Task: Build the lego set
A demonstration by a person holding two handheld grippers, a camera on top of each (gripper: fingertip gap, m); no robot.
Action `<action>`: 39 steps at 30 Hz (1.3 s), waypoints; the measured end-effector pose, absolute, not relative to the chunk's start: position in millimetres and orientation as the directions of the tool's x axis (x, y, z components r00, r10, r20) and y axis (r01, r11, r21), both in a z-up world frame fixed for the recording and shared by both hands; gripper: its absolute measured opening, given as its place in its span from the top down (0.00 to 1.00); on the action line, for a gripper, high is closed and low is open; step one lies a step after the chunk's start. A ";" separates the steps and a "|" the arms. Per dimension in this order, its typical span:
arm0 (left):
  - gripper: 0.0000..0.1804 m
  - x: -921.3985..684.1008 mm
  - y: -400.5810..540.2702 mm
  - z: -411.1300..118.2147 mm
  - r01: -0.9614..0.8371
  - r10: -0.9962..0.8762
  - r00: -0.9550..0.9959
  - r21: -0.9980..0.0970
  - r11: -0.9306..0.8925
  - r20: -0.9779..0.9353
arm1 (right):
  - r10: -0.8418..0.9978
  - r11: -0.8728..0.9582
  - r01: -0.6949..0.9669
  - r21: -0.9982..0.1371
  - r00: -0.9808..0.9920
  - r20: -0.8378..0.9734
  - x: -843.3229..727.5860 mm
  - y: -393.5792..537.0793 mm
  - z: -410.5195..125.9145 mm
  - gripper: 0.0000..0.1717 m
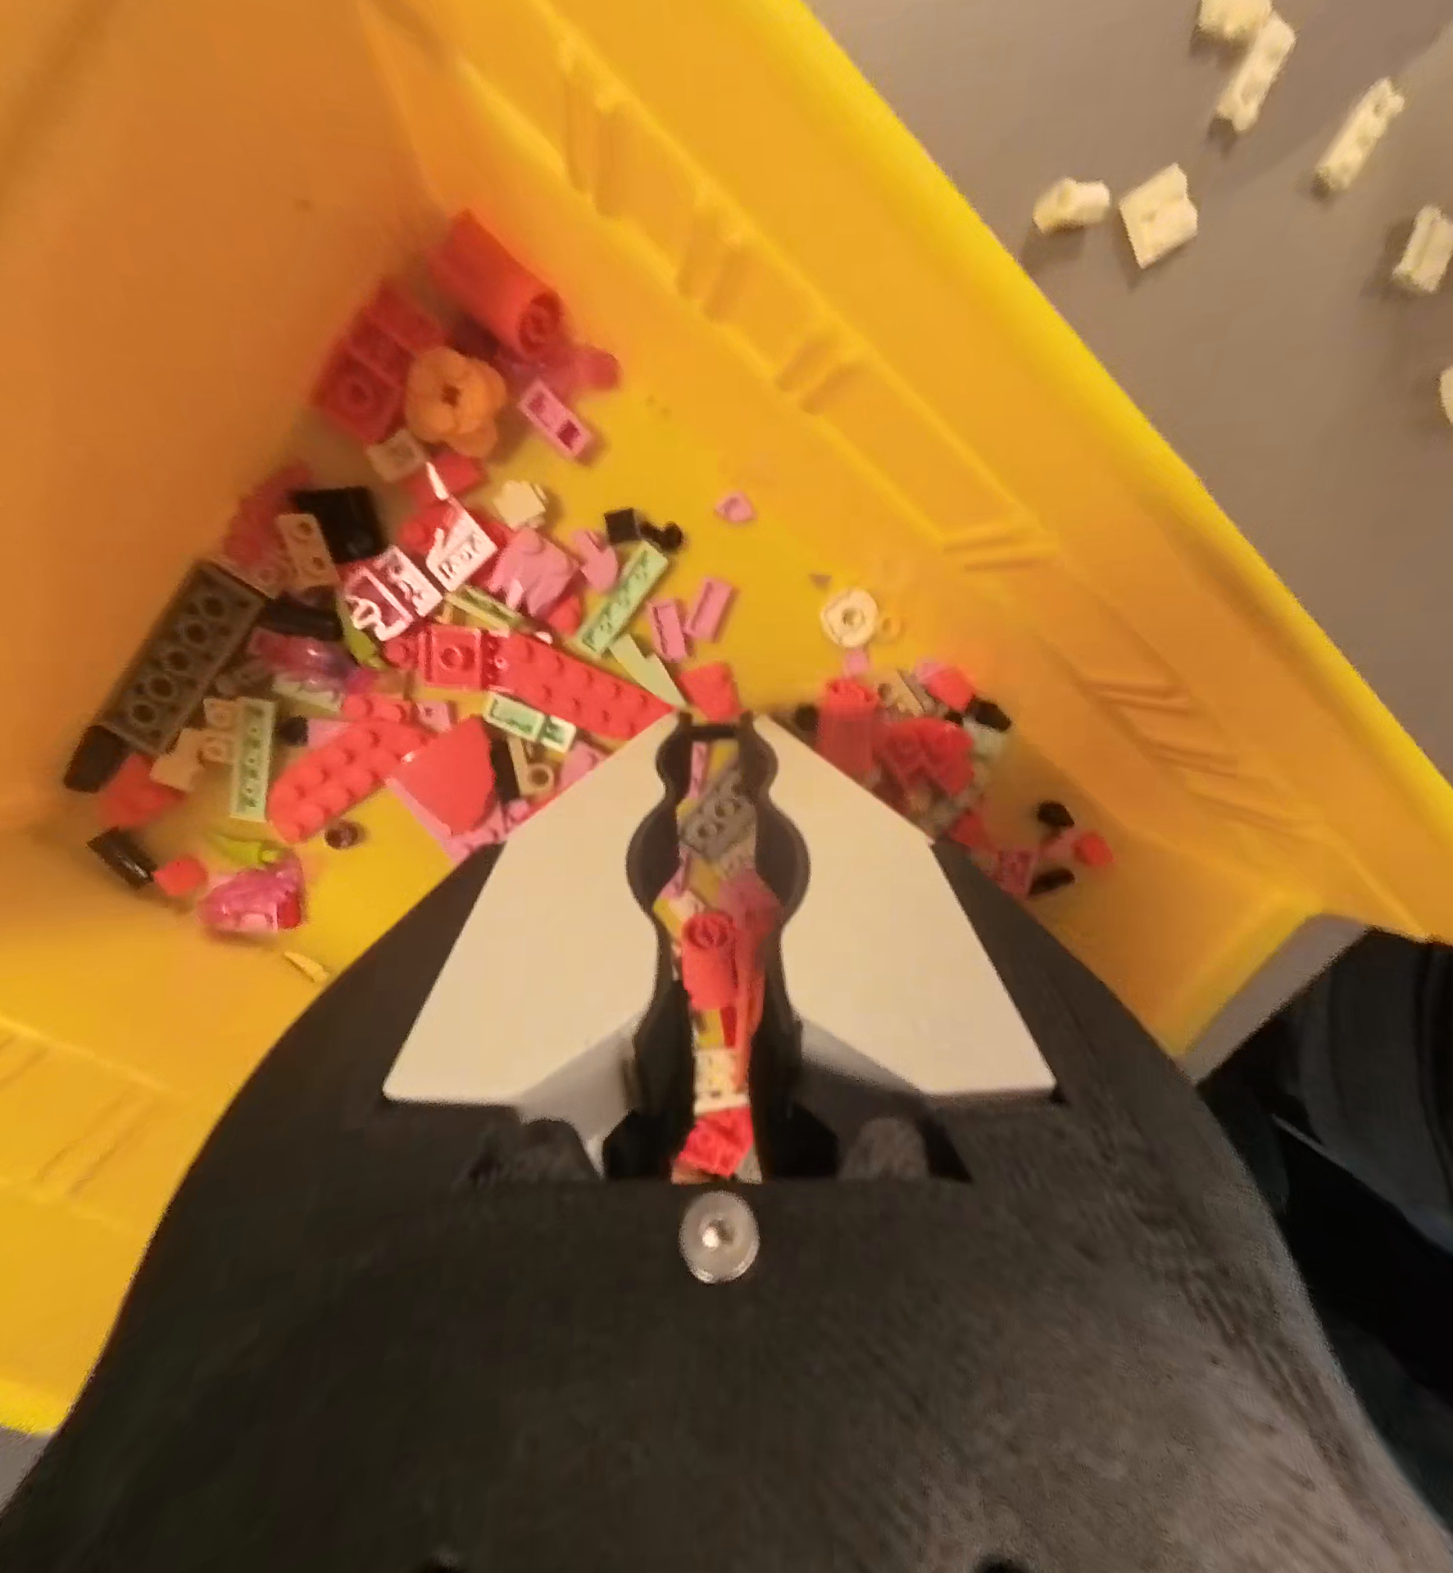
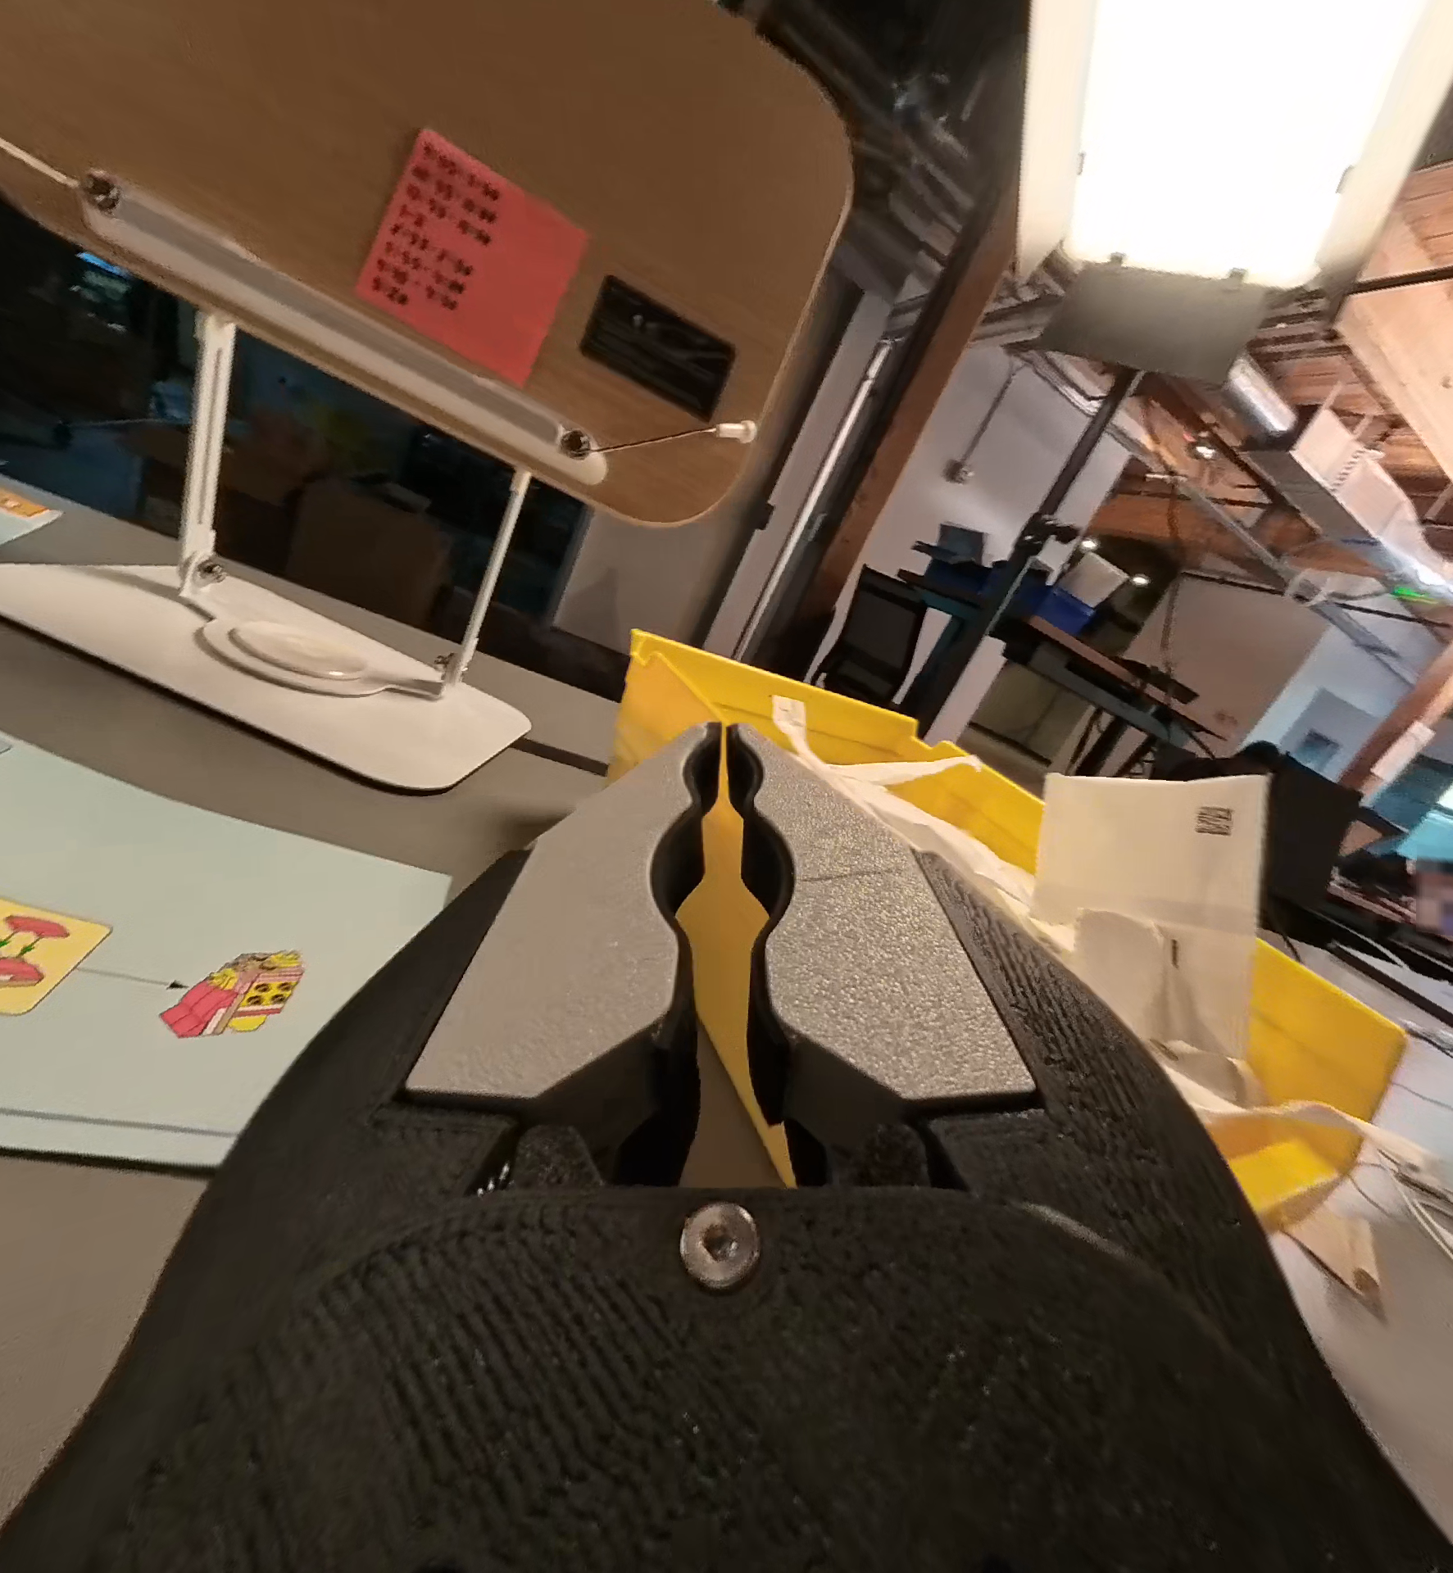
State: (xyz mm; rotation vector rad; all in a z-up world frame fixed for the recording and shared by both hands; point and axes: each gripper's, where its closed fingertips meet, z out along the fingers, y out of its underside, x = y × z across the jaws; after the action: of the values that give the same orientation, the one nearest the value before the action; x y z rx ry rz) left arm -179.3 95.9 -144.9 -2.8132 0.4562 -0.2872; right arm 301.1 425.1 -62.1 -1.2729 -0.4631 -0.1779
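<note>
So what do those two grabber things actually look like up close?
Both look alike. Each gripper, left and right, has a wide black body with a ridged, layered plastic texture and one silver screw in the middle. Two pale grey wedge-shaped fingers taper to a point, their black inner edges cut in wavy curves. No cables or sleeves show.

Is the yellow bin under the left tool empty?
No, the yellow bin holds a pile of mostly red and pink toy bricks on its floor.

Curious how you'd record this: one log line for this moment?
left tool: inside yellow plastic bin of toy bricks, pinching thin black piece | right tool: shut, bare, before yellow plastic bin holding white paper
</note>
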 end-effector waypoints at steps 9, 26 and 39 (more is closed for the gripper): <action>0.95 -202.6 23.3 -149.1 -0.353 -0.350 0.932 0.015 -0.936 0.091 | 0.096 0.299 0.372 -0.879 0.905 0.415 306.9 423.8 -58.9 1.00; 0.94 -204.9 -17.3 -179.4 -0.373 -0.363 0.927 0.135 -0.918 0.096 | 0.106 0.299 0.354 -0.886 0.911 0.400 307.5 424.5 -58.9 1.00; 0.84 -201.9 -34.9 -179.0 -0.391 -0.379 0.919 0.134 -0.910 0.107 | 0.131 0.299 0.303 -0.905 0.926 0.353 309.6 424.8 -58.4 1.00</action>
State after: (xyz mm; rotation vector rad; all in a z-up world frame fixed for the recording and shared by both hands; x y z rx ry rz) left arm -201.9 -34.9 -179.0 -3.2276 0.6515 -0.1299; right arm 309.6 424.8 -58.4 -1.2718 -0.3971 -0.1178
